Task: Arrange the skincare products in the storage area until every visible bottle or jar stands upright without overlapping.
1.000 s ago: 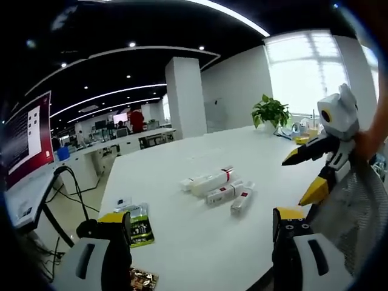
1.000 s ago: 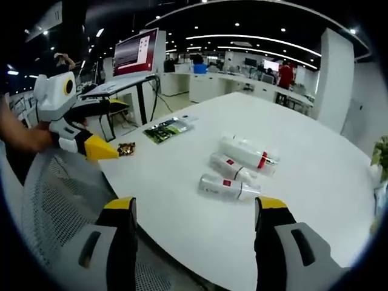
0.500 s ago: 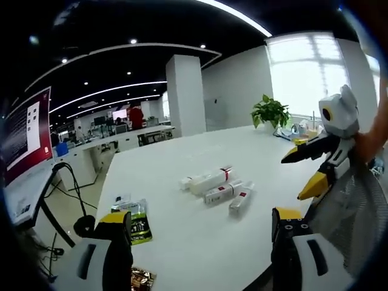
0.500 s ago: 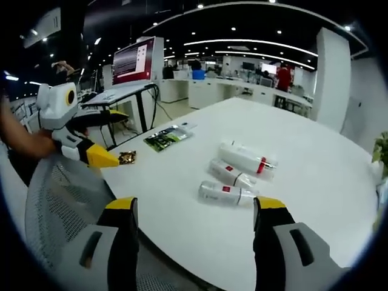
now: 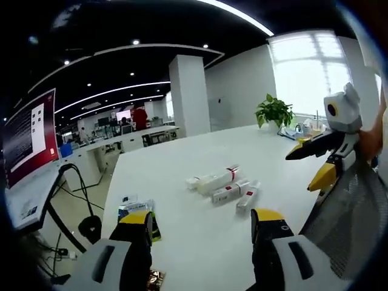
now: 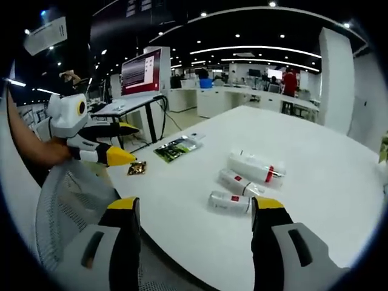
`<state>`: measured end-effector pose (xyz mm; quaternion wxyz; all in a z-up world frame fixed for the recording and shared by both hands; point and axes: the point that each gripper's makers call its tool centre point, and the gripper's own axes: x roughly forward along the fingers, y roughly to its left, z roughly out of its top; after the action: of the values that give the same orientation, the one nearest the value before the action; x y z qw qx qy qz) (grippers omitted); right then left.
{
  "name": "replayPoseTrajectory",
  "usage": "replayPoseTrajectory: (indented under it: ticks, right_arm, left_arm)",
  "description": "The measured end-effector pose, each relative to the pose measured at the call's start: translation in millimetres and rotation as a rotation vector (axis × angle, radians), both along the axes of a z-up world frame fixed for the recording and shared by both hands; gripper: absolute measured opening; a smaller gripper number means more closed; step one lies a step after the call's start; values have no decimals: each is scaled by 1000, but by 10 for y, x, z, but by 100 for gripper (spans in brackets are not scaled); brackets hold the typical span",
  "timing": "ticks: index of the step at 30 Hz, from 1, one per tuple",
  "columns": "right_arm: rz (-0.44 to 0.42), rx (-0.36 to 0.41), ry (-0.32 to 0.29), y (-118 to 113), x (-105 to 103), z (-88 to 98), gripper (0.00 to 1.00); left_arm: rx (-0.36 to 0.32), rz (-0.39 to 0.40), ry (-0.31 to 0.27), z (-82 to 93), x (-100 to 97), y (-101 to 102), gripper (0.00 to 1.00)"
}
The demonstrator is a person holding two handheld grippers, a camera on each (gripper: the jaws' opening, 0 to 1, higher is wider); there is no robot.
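A white table (image 6: 315,200) carries three white tubes (image 6: 244,182) lying flat ahead of the fingers (image 6: 128,212). A green packet (image 6: 176,148) and a small foil wrapper (image 6: 137,168) lie further left.

Table (image 5: 182,176): plain white. Skincare tubes (image 5: 225,187): white, each with a red band or small red label. Left tongs (image 5: 200,221) and right tongs (image 6: 193,206): black jaws capped in yellow, grey-white bodies. Sachet (image 6: 177,147): green and dark print. Small wrapper (image 6: 137,168): gold-brown. Chair mesh (image 6: 66,206): grey net pattern. Potted plant (image 5: 274,110): green leaves.
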<state>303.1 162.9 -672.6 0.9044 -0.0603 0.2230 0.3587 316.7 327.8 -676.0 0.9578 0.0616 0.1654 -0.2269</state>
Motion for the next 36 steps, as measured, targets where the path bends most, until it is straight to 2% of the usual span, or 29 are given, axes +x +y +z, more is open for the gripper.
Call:
replayPoseTrajectory:
  ticks: [3,5,6,7,9,13,18,21,24,25,27,29,35,36]
  right_arm:
    - [0,76,42,-19,45,66,74]
    - [-53,142,76,-88,126,115,77]
    - [-66,193,94,-122,196,166,80]
    - [-68,197,82,-157,266,193,83]
    - [-75,175,58,-247,442,210,86]
    - [-52,134,16,-362,821,304,86]
    - [-3,78,-50,-451,1238,555,75]
    - [23,38,-72,-445,1488,669,82]
    - [71,-30,-98,-424,1755,756,83]
    - [76,-39,-103,-420,1788,768,83]
    - [130,-121,-131,-383,1971,795,83]
    - [170,-170,-143,-343,2100,804,82]
    - [217,-223,-125,-263,2427,779,81]
    - [247,-245,-111,-237,2464,734,80]
  left_arm:
    - [25,4,9,-65,13,-10,87]
    - [35,11,54,-156,-8,-2,92]
    - [71,-4,73,-212,-20,-13,93]
    - [86,-7,84,-250,-26,-20,95]
    - [84,-8,97,-279,-18,-30,99]
    - [97,0,117,-322,-21,3,100]
    - [114,11,129,-361,-21,48,100]
    - [129,21,147,-412,-14,82,99]
    - [136,23,149,-420,-18,89,98]
    - [141,24,149,-424,-16,96,98]
    - [142,29,150,-426,-14,106,98]
    - [141,30,151,-428,-15,105,97]
    - [153,34,171,-475,-20,117,94]
    - [152,33,171,-474,-21,115,94]
